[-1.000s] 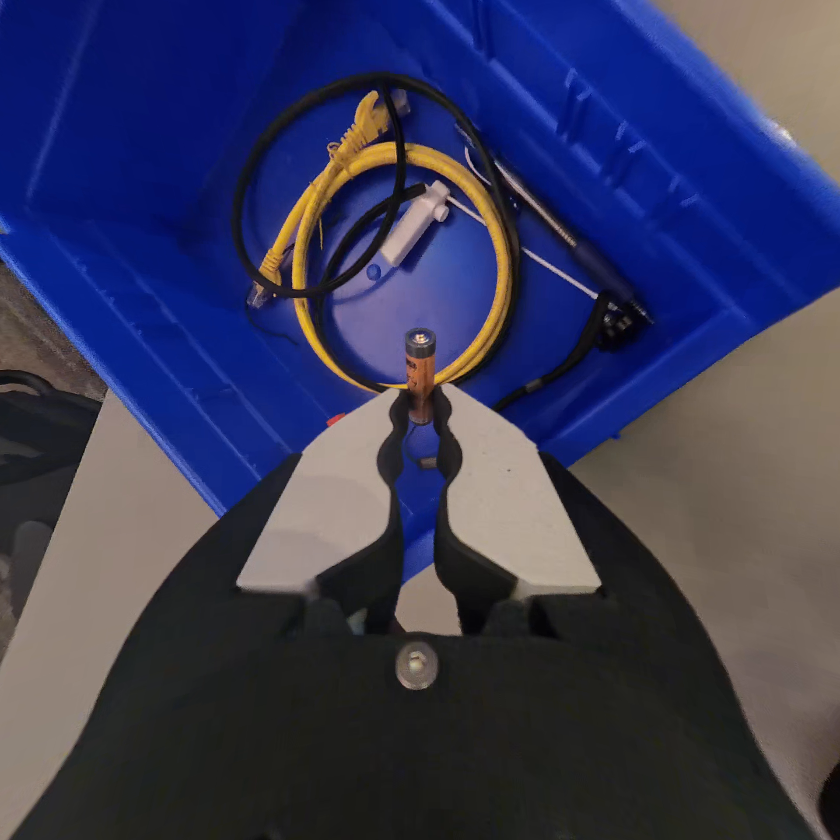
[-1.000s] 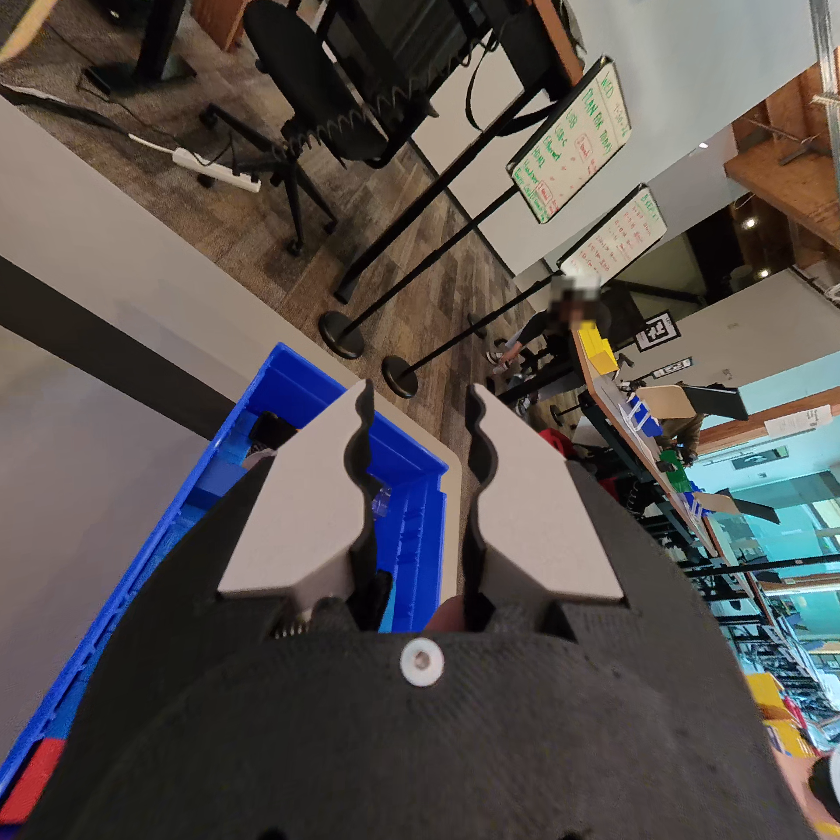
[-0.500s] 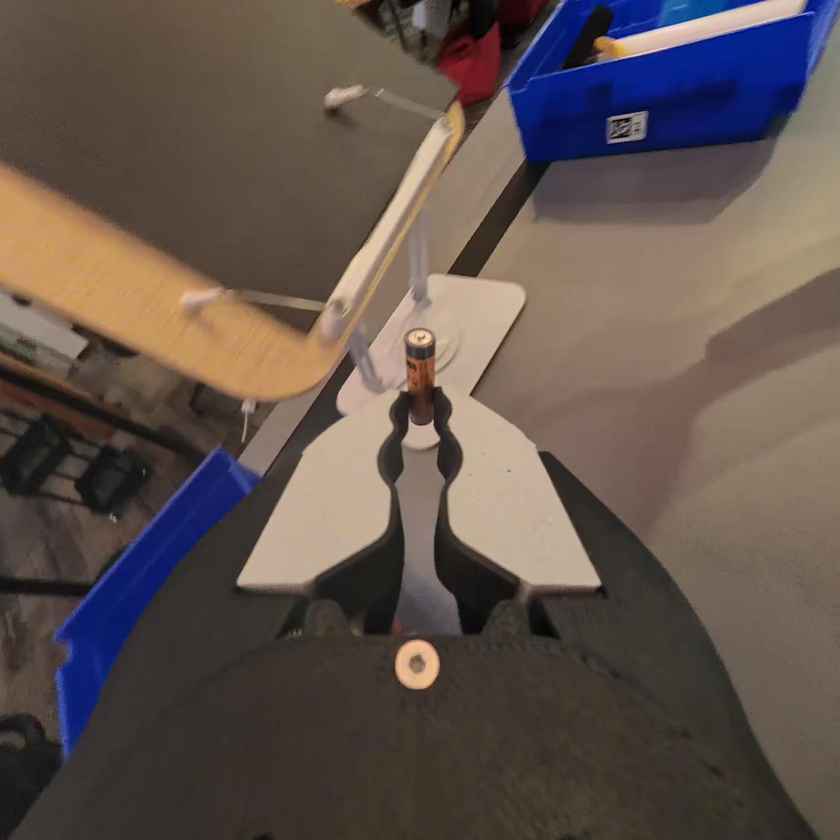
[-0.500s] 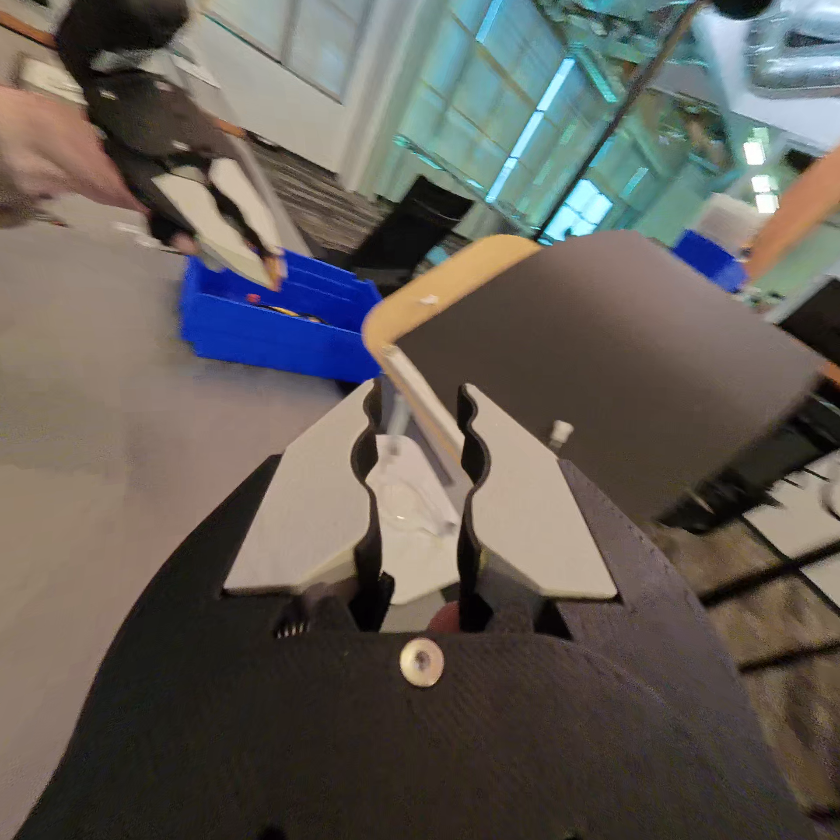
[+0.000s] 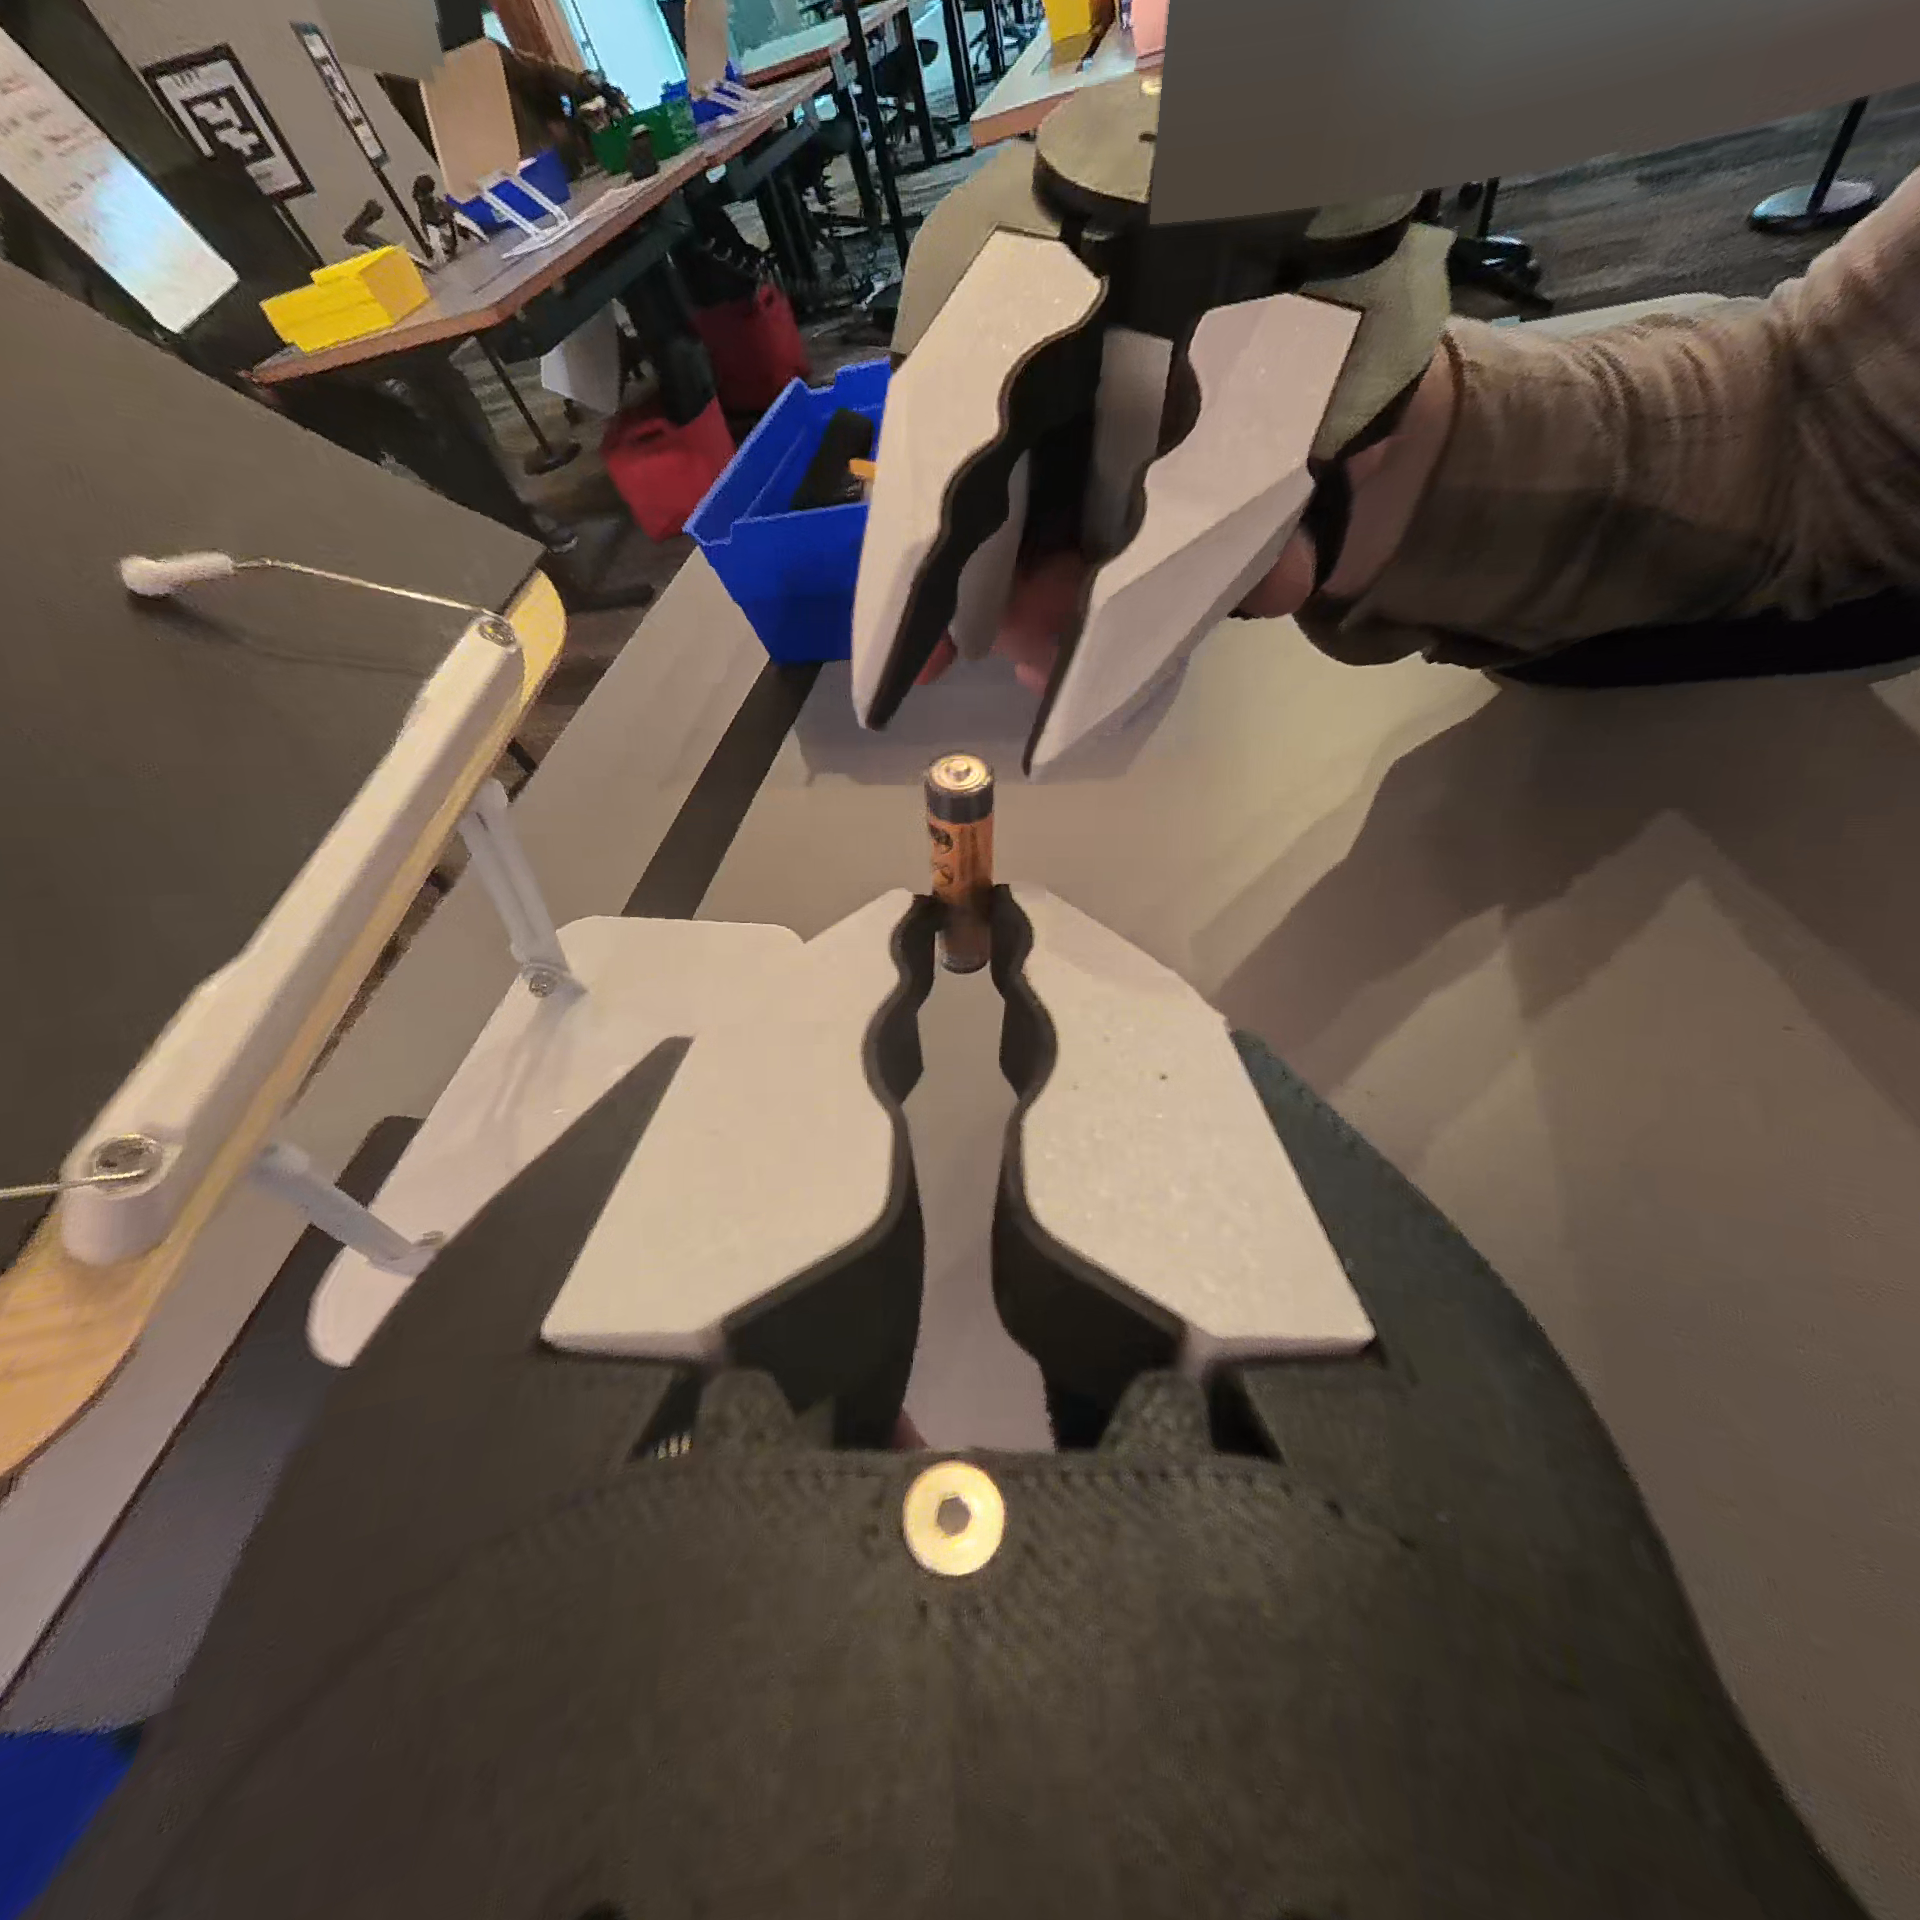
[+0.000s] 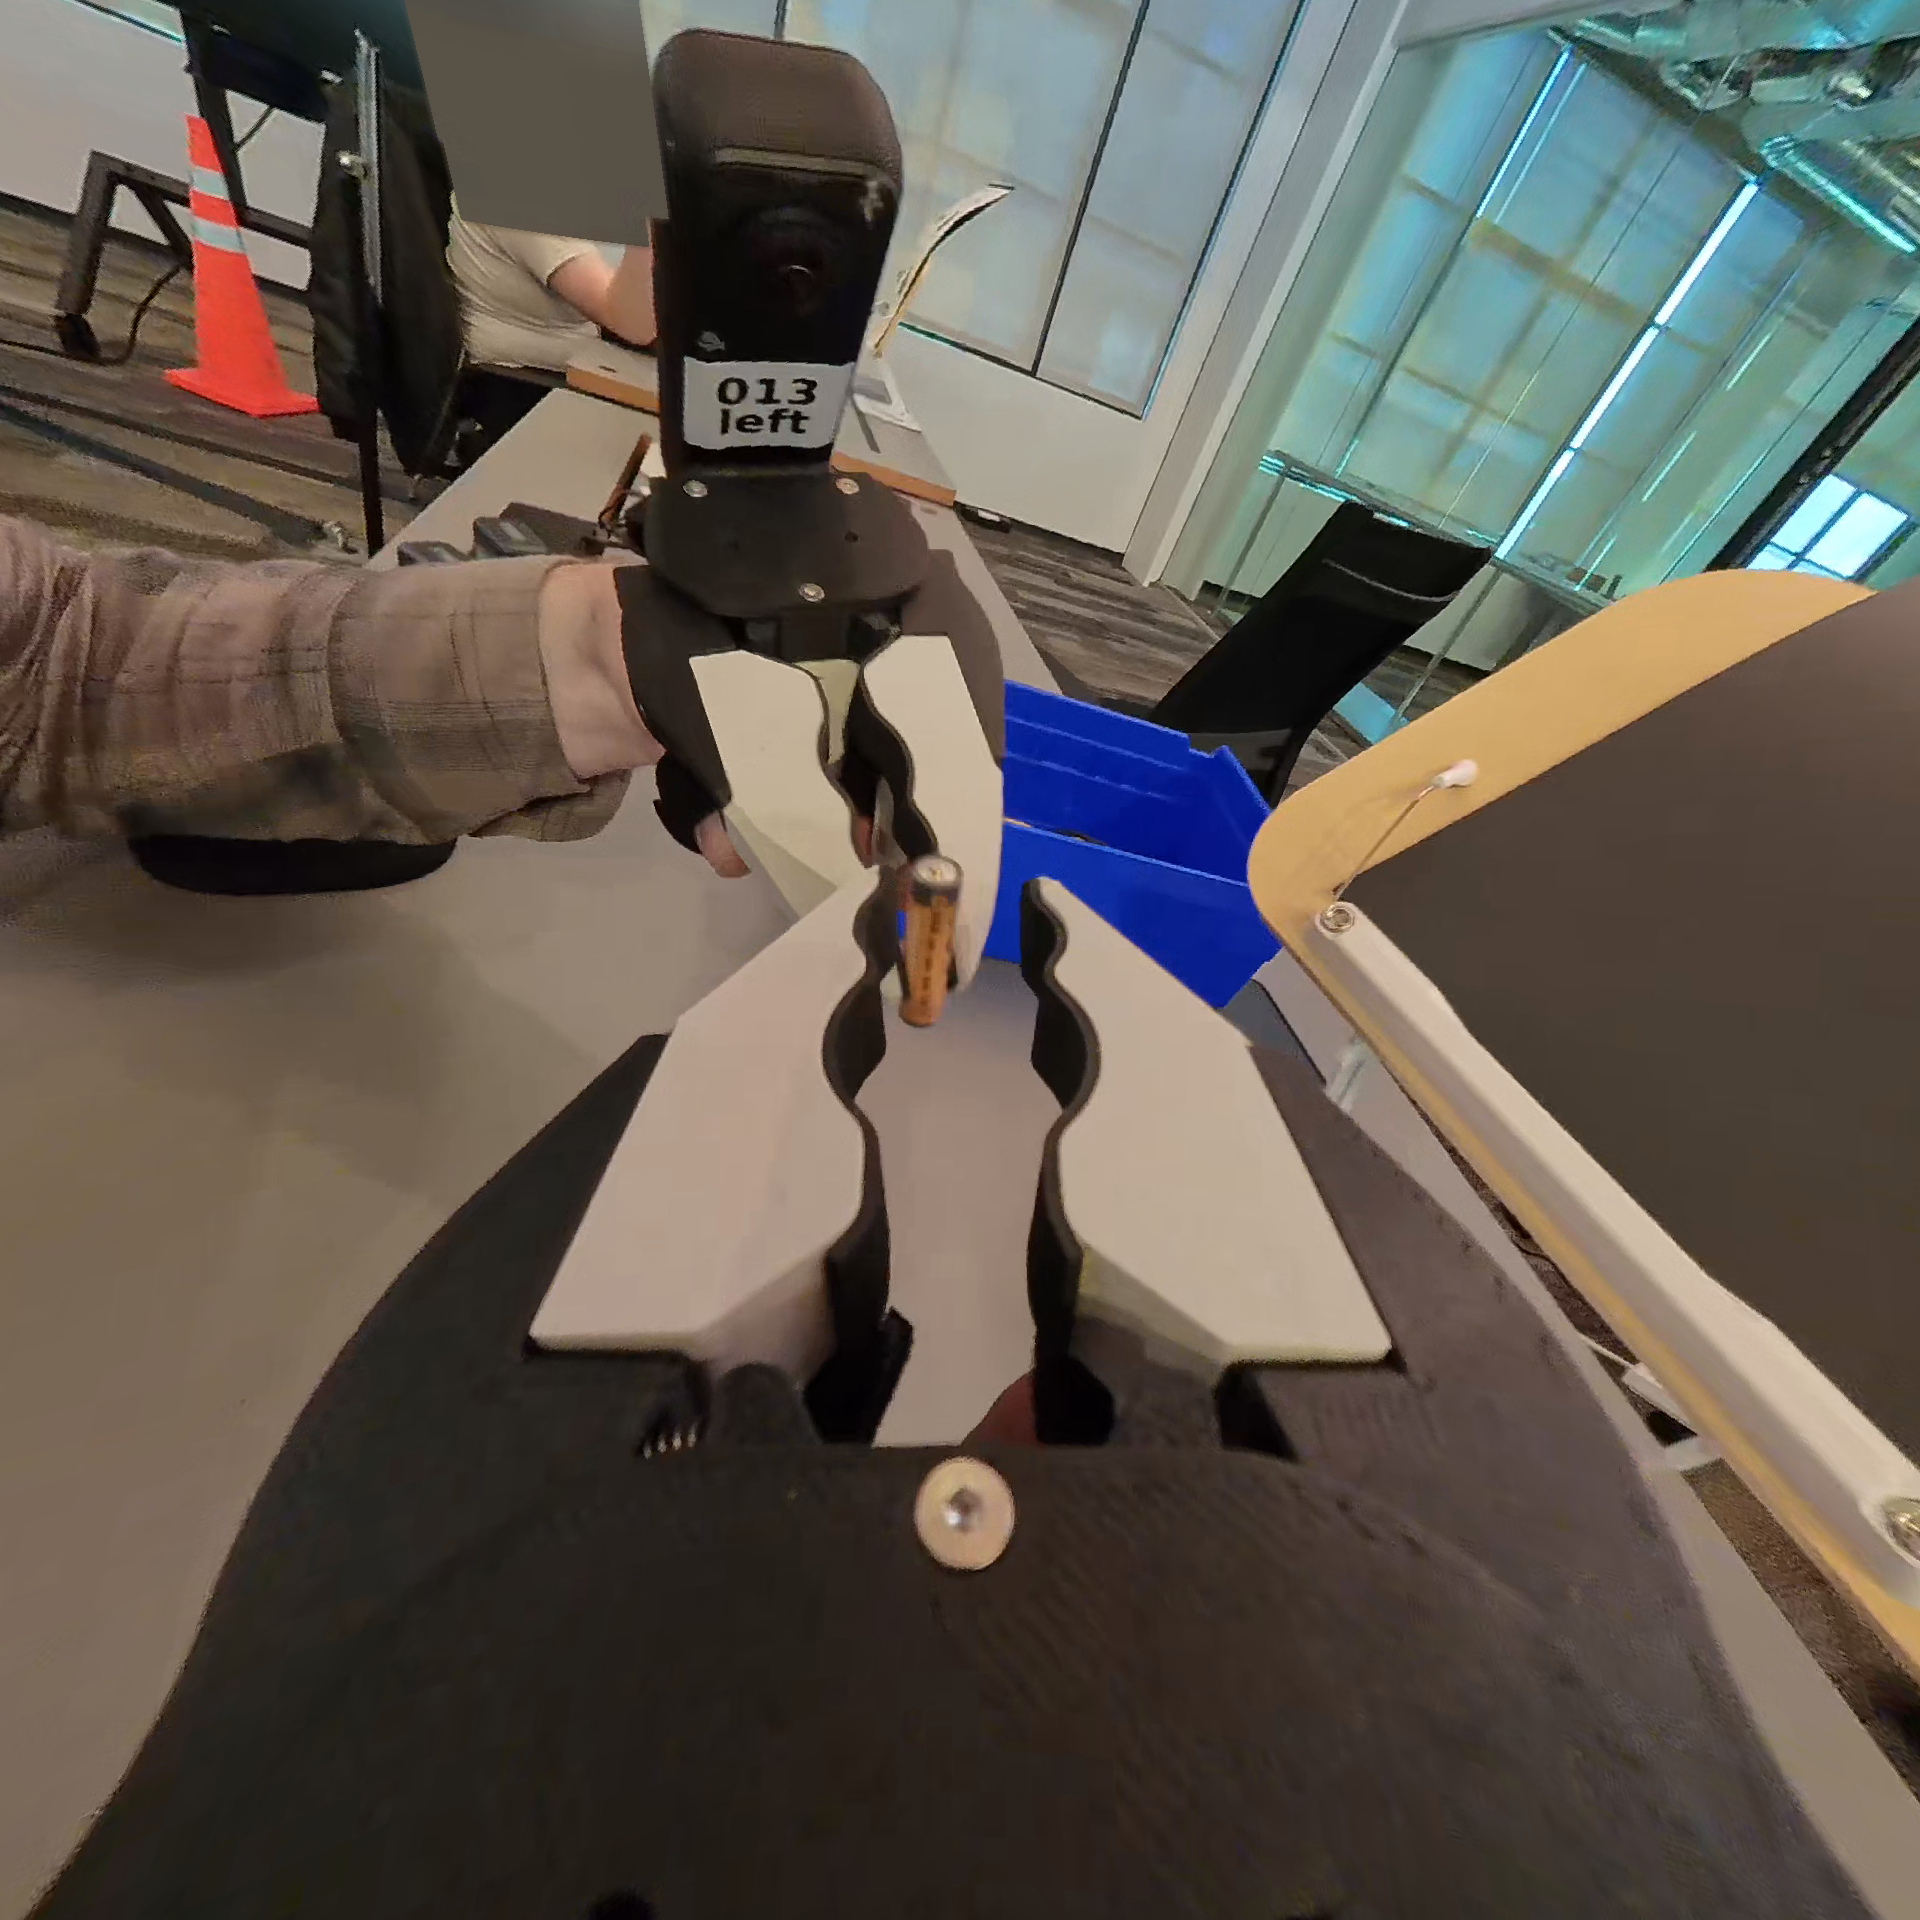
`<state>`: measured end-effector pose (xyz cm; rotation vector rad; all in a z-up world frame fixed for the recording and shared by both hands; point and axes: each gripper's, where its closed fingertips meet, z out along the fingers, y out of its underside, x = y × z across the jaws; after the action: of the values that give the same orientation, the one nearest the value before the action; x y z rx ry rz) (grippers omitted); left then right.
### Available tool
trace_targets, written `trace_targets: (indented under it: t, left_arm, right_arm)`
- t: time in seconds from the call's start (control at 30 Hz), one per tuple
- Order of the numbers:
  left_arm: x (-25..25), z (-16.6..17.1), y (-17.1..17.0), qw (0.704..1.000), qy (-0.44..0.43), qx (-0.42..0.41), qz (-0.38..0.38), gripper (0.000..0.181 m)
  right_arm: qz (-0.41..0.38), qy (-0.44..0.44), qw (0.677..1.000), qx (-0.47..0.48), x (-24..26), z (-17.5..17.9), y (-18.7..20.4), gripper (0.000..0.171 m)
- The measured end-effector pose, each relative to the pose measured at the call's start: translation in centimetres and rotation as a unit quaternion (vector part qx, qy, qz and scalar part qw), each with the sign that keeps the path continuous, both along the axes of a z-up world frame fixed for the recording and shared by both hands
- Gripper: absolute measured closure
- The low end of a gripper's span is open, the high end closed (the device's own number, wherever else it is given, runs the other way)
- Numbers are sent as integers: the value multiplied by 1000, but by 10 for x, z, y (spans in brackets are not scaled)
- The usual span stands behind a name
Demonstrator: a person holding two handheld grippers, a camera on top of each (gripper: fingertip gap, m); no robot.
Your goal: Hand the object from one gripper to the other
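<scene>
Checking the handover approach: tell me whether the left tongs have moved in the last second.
Yes. The left tongs, shut on the battery, left the blue bin they hovered over and now face the open right tongs above the grey table.

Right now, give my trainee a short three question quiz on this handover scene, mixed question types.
1. True or false: the left gripper is shut on the small copper and black cylindrical battery.
2. Multiple choice: the right gripper is A) open, B) shut on the battery, C) out of view.
3. Fill in: in the right wrist view, behind the grippers sits a ____ plastic bin on the grey table.

Key: 1 true; 2 A; 3 blue.
</scene>
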<state>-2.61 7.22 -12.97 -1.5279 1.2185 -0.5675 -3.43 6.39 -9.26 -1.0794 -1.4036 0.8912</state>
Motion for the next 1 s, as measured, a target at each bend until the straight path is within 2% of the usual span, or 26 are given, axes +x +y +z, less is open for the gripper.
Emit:
trace_targets:
  t: [0.23,0.4,0.43,0.5,0.63,0.77,0.9,1.0]
  left_arm:
    - [7,-10,-3,1000,-14,-16,-14,171]
    - [12,-5,-11,999,-31,-12,-34,171]
    - [13,-2,-15,998,-40,-16,-43,170]
    - [15,1,-25,995,-58,-43,-74,153]
    - [20,12,-49,971,-129,-118,-162,139]
    - [39,13,-70,944,-173,-161,-230,141]
    - [63,-2,-88,927,-167,-188,-276,148]
    - [73,-5,-95,923,-177,-181,-289,170]
  right_arm:
    - [7,-39,999,-4,-6,-20,-3,163]
    - [36,-24,999,-28,-5,-15,-11,164]
    - [51,-12,998,-47,-3,-11,-13,164]
    - [99,18,991,-84,5,-2,-19,164]
    - [271,62,947,-159,37,14,-50,164]
    - [344,38,924,-163,52,1,-66,164]
    - [377,32,913,-150,53,-4,-83,164]
    - [385,23,911,-144,54,-8,-87,164]
